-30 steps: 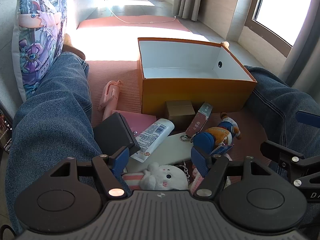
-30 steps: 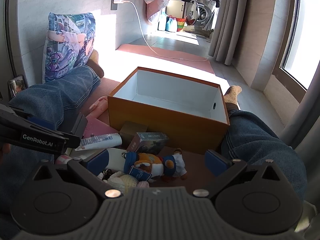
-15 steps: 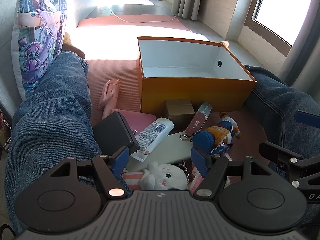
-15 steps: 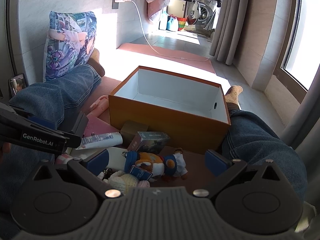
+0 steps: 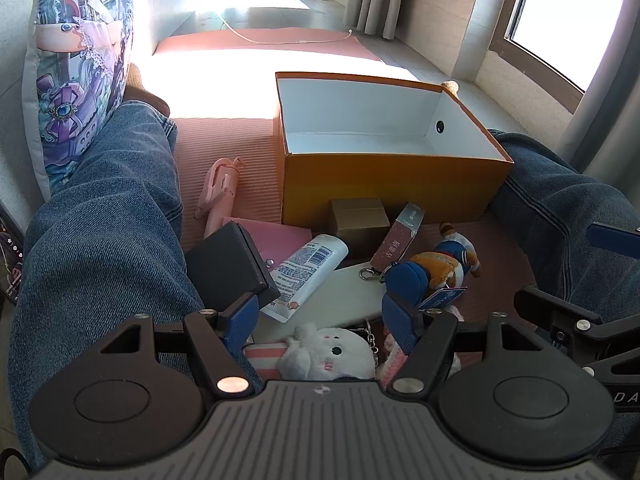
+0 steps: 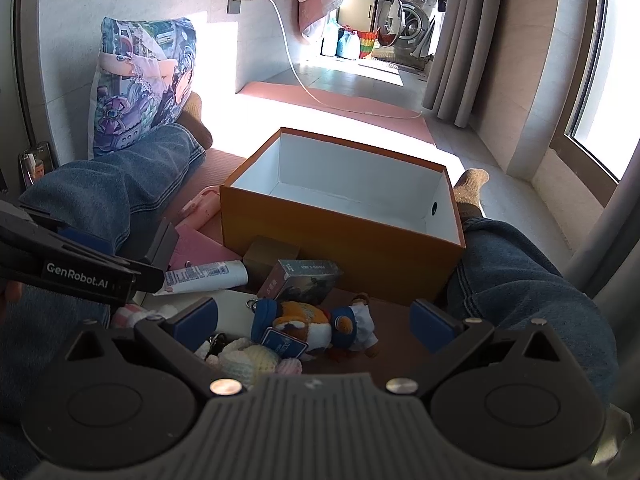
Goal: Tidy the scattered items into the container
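Observation:
An orange box [image 5: 392, 178] [image 6: 340, 248] with a white inside stands open on the pink mat between a person's legs. In front of it lie a white tube [image 5: 306, 270] [image 6: 204, 276], a black box [image 5: 228, 266], a small brown carton [image 5: 358, 220], a slim printed box [image 5: 398, 236] [image 6: 304, 280], a plush bear in blue [image 5: 432, 268] [image 6: 316, 326], a white bunny plush [image 5: 332, 354] and a pink stick [image 5: 220, 190]. My left gripper [image 5: 322, 318] is open above the bunny. Also open, my right gripper [image 6: 314, 320] hovers over the bear.
Denim-clad legs [image 5: 104, 216] [image 6: 520, 280] flank the pile on both sides. A printed cushion [image 5: 76, 72] leans on the left wall. A charging cable [image 6: 304, 80] runs across the mat behind the box. A phone [image 6: 36, 162] stands at far left.
Both views have crept slightly; the items and the open jaws look the same as before.

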{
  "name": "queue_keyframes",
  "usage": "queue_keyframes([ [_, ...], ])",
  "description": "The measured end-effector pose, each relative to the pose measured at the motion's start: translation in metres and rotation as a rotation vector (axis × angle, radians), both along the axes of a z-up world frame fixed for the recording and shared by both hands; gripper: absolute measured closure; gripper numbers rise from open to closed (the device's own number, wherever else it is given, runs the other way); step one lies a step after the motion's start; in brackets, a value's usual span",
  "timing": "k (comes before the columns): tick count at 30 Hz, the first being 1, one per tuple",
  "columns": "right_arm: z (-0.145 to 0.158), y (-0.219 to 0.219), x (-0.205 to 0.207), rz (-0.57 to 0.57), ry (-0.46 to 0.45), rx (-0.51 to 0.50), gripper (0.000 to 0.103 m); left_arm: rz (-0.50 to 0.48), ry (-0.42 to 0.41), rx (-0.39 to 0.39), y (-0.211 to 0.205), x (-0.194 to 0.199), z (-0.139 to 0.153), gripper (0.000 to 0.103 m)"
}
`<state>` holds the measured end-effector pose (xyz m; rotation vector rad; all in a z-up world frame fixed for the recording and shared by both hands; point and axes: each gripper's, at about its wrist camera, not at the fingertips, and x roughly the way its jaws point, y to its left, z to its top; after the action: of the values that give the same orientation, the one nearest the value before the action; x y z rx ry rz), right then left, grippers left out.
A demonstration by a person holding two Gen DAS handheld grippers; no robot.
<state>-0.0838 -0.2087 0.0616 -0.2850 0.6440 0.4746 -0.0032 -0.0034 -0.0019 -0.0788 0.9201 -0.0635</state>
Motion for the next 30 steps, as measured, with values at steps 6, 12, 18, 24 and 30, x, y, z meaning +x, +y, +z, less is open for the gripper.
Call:
queue_keyframes([
  [6, 0.000, 0.000, 0.001, 0.000, 0.008, 0.001, 0.001, -0.002, 0.004, -0.001, 0.000, 0.001, 0.000, 0.022],
  [12, -0.001, 0.000, 0.004, 0.004, 0.021, 0.005, 0.001, -0.005, 0.012, -0.019, 0.003, 0.003, -0.001, 0.022],
  [18, -0.003, 0.000, 0.012, 0.004, 0.048, 0.011, 0.009, -0.012, 0.014, -0.036, 0.010, 0.006, -0.002, 0.027],
  [24, -0.015, 0.002, 0.029, -0.007, 0.132, -0.013, 0.027, -0.034, 0.037, -0.057, 0.017, 0.013, -0.005, 0.041],
  [30, -0.029, 0.000, 0.048, 0.007, 0.264, -0.053, 0.046, -0.165, 0.060, -0.081, 0.003, 0.017, -0.008, 0.044],
])
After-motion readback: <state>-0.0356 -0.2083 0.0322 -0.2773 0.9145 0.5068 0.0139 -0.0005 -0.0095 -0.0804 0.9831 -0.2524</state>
